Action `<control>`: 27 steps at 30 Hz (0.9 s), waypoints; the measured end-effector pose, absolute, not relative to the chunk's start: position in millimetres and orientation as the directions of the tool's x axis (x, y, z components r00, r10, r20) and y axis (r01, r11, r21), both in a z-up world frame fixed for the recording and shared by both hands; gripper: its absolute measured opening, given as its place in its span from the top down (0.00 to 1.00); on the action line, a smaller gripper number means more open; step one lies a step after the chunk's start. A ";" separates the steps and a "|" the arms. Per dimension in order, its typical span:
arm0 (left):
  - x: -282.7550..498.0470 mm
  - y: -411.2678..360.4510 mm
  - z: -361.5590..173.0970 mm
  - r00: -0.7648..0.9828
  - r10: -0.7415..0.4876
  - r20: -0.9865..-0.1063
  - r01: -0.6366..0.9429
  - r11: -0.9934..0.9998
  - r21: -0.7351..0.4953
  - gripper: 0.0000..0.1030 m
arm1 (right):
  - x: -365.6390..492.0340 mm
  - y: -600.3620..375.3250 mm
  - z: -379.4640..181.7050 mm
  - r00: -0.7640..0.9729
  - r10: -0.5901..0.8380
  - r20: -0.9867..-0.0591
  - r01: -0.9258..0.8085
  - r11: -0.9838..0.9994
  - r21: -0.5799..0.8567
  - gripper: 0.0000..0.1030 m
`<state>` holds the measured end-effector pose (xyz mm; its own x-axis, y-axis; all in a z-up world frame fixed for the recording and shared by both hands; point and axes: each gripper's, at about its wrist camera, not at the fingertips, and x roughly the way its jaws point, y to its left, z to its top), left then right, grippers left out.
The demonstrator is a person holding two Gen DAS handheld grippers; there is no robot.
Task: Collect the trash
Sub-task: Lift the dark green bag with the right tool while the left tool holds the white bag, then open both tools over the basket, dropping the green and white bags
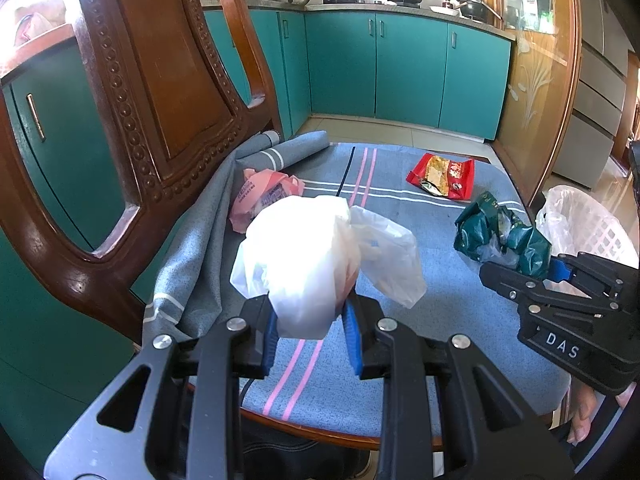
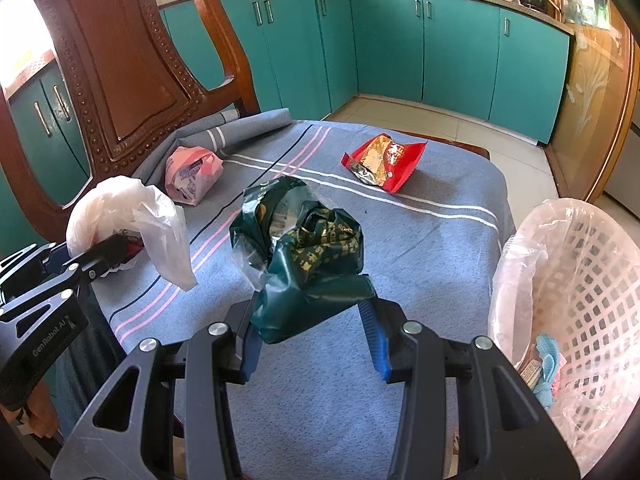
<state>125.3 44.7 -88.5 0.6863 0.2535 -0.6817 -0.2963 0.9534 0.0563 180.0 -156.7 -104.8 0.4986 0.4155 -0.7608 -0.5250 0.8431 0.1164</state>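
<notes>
Your right gripper [image 2: 316,332] pinches the green wrapper [image 2: 298,240] by one loose corner just left of the basket [image 2: 580,280]; it could slip out short of it. Your left gripper [image 1: 308,332] clamps the white bag [image 1: 316,256], farther from the basket

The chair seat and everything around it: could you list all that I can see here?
Crumpled white plastic bag: one, white, pinched in the left tool.
Crumpled dark green foil wrapper: one, green, in the right tool.
Red snack packet: one, red, flat on the far side of the seat.
Pink printed plastic bag: one, pink, by the chair back.
Blue-grey striped cloth: one, covering the seat.
Carved wooden chair back: one, brown, left.
White lattice basket with plastic liner: one, right of the seat.
Teal kitchen cabinets: a row, behind.
Left tool: shut on the white bag.
Right tool: black, blue pads, holding the wrapper.
</notes>
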 end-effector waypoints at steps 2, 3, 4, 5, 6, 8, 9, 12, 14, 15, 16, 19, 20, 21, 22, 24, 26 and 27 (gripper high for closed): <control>124.8 44.7 -88.5 0.685 0.254 -0.683 -0.296 0.953 0.056 0.72 | 180.0 -156.0 -104.8 0.498 0.416 -0.761 -0.527 0.842 0.116 0.57; 124.7 44.9 -88.6 0.685 0.253 -0.683 -0.296 0.954 0.057 0.72 | 180.2 -155.8 -104.9 0.497 0.415 -0.762 -0.527 0.842 0.115 0.57; 125.1 44.8 -88.4 0.684 0.253 -0.684 -0.296 0.954 0.057 0.72 | 180.3 -155.4 -105.1 0.497 0.415 -0.762 -0.527 0.842 0.114 0.57; 125.2 44.9 -88.4 0.684 0.253 -0.684 -0.295 0.954 0.057 0.72 | 180.4 -155.1 -105.4 0.497 0.415 -0.763 -0.528 0.842 0.114 0.57; 125.4 44.8 -88.4 0.684 0.253 -0.685 -0.295 0.954 0.057 0.72 | 180.4 -155.2 -105.3 0.496 0.415 -0.763 -0.528 0.842 0.114 0.57; 125.6 44.7 -88.0 0.684 0.253 -0.684 -0.295 0.954 0.058 0.72 | 180.4 -154.4 -105.8 0.495 0.414 -0.764 -0.529 0.841 0.113 0.57; 125.6 44.6 -87.7 0.684 0.253 -0.684 -0.295 0.954 0.058 0.72 | 180.3 -154.5 -105.8 0.495 0.414 -0.764 -0.529 0.841 0.113 0.57; 125.4 44.5 -87.9 0.684 0.253 -0.684 -0.296 0.954 0.057 0.72 | 180.3 -154.6 -106.0 0.495 0.414 -0.764 -0.529 0.841 0.112 0.57; 125.3 44.5 -88.0 0.684 0.253 -0.684 -0.296 0.954 0.058 0.72 | 180.3 -154.9 -105.6 0.495 0.415 -0.764 -0.529 0.841 0.114 0.57; 125.4 44.6 -87.9 0.684 0.253 -0.684 -0.296 0.954 0.057 0.72 | 180.3 -155.2 -105.4 0.496 0.415 -0.763 -0.529 0.841 0.114 0.57; 125.5 44.7 -87.8 0.684 0.253 -0.684 -0.296 0.953 0.057 0.72 | 180.3 -155.4 -105.2 0.496 0.416 -0.762 -0.529 0.841 0.114 0.57; 125.7 45.2 -86.8 0.686 0.254 -0.681 -0.297 0.953 0.055 0.72 | 180.2 -156.8 -103.6 0.503 0.418 -0.756 -0.526 0.842 0.115 0.57; 125.4 45.4 -86.0 0.688 0.255 -0.680 -0.299 0.953 0.054 0.72 | 180.0 -158.5 -101.8 0.508 0.420 -0.752 -0.524 0.843 0.117 0.57; 125.4 45.4 -84.7 0.690 0.255 -0.678 -0.300 0.953 0.053 0.72 | 179.8 -161.3 -98.5 0.516 0.423 -0.745 -0.520 0.845 0.120 0.57; 125.0 45.1 -83.1 0.692 0.254 -0.676 -0.301 0.952 0.050 0.72 | 179.8 -165.3 -94.0 0.527 0.427 -0.735 -0.515 0.848 0.124 0.57; 126.0 43.3 -77.8 0.702 0.248 -0.668 -0.298 0.954 0.041 0.72 | 180.6 -175.6 -84.0 0.551 0.431 -0.715 -0.499 0.857 0.133 0.57; 127.3 38.7 -70.6 0.719 0.228 -0.656 -0.282 0.959 0.025 0.72 | 182.3 -193.9 -72.0 0.583 0.436 -0.685 -0.468 0.870 0.156 0.57; 128.1 36.0 -67.7 0.726 0.215 -0.653 -0.272 0.962 0.015 0.72 | 183.4 -203.4 -66.9 0.601 0.431 -0.673 -0.450 0.878 0.161 0.57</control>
